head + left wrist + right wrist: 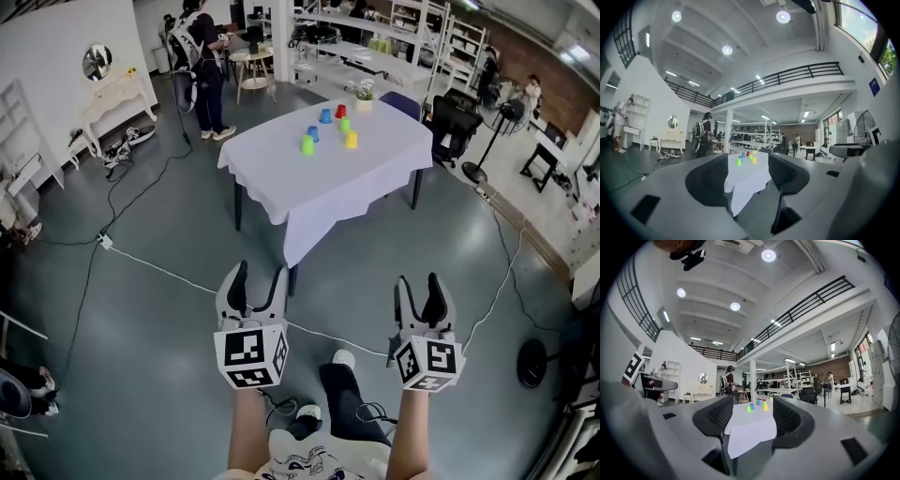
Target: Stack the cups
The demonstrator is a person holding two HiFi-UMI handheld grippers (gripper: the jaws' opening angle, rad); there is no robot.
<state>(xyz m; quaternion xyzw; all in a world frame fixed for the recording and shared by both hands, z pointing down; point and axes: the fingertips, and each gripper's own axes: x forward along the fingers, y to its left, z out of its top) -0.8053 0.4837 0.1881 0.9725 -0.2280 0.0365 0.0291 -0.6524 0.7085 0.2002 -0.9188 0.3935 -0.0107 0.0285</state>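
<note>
Evidently, the left hand-held gripper [259, 273] and the right hand-held gripper [417, 280] are held wide and empty, aimed at the far table [281, 183], where the cups [330, 129] are clustered unstacked, well apart from both.

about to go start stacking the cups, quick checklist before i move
1. Left gripper open, nothing between its jaws: ok.
2. Right gripper open, nothing between its jaws: ok.
3. Cups within reach: not ok; they stand on the white table far across the floor.
4. Way to the table free: not ok; a white cable runs across the floor between you and it.
5. Cups standing apart, none stacked: ok, as far as the head view shows.
6. Cups mouth up or mouth down: cannot tell, too small.
</note>
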